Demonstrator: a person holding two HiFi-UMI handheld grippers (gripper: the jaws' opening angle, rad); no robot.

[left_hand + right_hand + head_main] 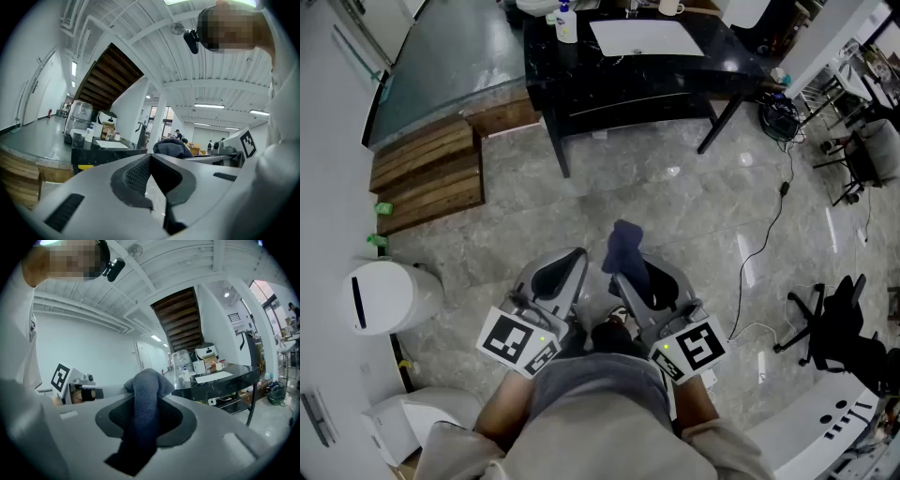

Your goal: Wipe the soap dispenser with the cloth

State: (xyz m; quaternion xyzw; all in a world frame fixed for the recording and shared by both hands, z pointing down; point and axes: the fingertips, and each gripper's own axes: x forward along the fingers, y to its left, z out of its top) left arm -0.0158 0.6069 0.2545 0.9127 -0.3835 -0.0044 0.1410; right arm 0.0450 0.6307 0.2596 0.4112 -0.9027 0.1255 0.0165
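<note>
My right gripper is shut on a dark blue-grey cloth, which bunches up past its tips; the same cloth fills the gap between the jaws in the right gripper view. My left gripper is shut and holds nothing. Both are held low over the floor, close to the person's body. The soap dispenser, a white bottle with a blue top, stands far ahead on the left end of a black table. That dispenser shows small in the right gripper view, and the dispenser also shows in the left gripper view.
A white sheet and a mug lie on the table. Wooden steps sit at the left, a white bin near my left. A cable crosses the floor at the right, beside a black office chair.
</note>
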